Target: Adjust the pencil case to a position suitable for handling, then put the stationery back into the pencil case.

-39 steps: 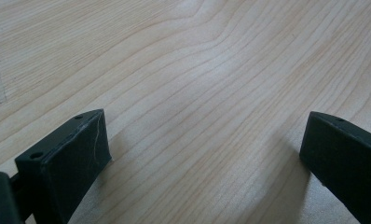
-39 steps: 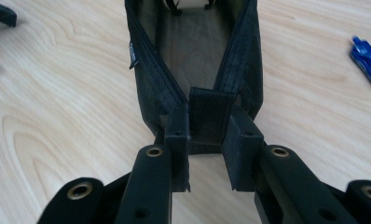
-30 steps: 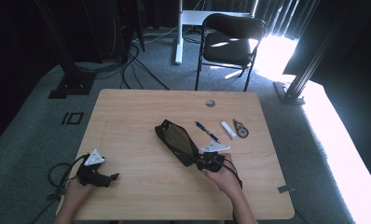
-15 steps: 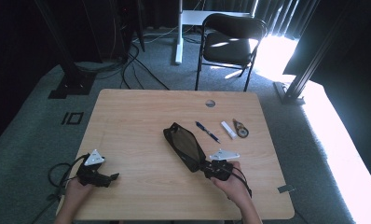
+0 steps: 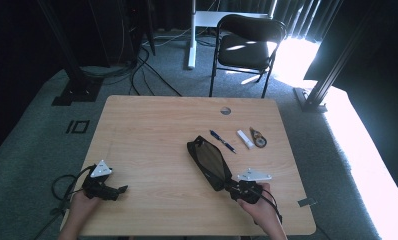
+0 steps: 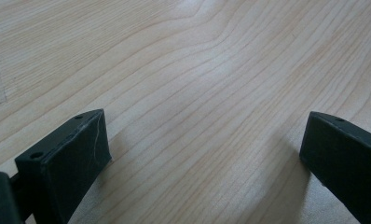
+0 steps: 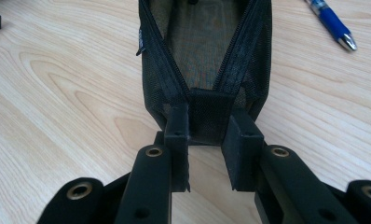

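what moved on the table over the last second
The right gripper, jaws shut on the end of the black mesh zip pouch, has dragged it toward the table's near right corner. The left gripper, blue pen, white stick and tape roll stayed put.

Black mesh zip pouch (image 5: 209,162), soft, elongated, zipper open along its top with olive lining showing, lying flat on the wooden table right of centre, long axis running diagonally, near end pinched at the closed zipper end, far end pointing up-left.
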Available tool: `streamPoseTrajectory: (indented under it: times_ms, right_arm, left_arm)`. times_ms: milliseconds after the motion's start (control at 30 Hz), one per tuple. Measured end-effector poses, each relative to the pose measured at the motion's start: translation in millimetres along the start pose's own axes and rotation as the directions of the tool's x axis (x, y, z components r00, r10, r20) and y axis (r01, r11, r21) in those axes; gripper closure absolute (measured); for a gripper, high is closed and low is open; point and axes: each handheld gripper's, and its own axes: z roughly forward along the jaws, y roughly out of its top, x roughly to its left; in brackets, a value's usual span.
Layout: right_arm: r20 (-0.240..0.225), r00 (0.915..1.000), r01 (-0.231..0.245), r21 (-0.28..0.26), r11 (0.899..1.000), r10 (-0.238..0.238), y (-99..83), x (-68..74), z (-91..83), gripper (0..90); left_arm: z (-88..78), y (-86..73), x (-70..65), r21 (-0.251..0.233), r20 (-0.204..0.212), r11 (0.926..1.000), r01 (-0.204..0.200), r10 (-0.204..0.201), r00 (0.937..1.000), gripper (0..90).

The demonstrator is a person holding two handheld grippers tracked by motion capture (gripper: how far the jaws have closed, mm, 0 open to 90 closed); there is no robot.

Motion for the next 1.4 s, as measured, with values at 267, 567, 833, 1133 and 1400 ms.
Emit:
streamPoseTrajectory:
  times_ms: [267, 567, 833, 1133, 1400]
  right_arm:
    - [-0.017, 0.9998, 0.010, -0.023, 1.000, -0.011, 4.1, -2.1, -8.3, 57.8]
    - [0.024, 0.9996, -0.011, -0.138, 0.990, 0.014, 24.3, -16.7, -26.1, 49.2]
    - [0.073, 0.9963, -0.033, -0.171, 0.985, 0.046, 32.0, -43.1, -26.2, 38.8]
    - [0.136, 0.9896, -0.023, -0.181, 0.983, 0.048, 47.3, -80.2, -9.4, 30.6]
    - [0.176, 0.9827, -0.025, -0.179, 0.984, 0.057, 66.1, -109.6, 15.6, 32.0]
  left_arm:
    - [0.0, 0.0, 0.0, 0.000, 0.000, 1.0000, 0.000, 0.000, 1.0000, 1.6]
    - [0.0, 0.0, -0.1, 0.000, -0.001, 1.0000, 0.000, 0.000, 1.0000, 1.6]
    - [0.0, 0.0, -0.1, 0.000, -0.001, 1.0000, 0.000, 0.000, 1.0000, 1.6]
    - [0.0, 0.0, -0.2, 0.000, -0.001, 1.0000, 0.002, -0.002, 1.0000, 1.6]
    - [-0.1, 0.0, -0.1, 0.000, 0.000, 1.0000, 0.002, -0.002, 1.0000, 1.6]
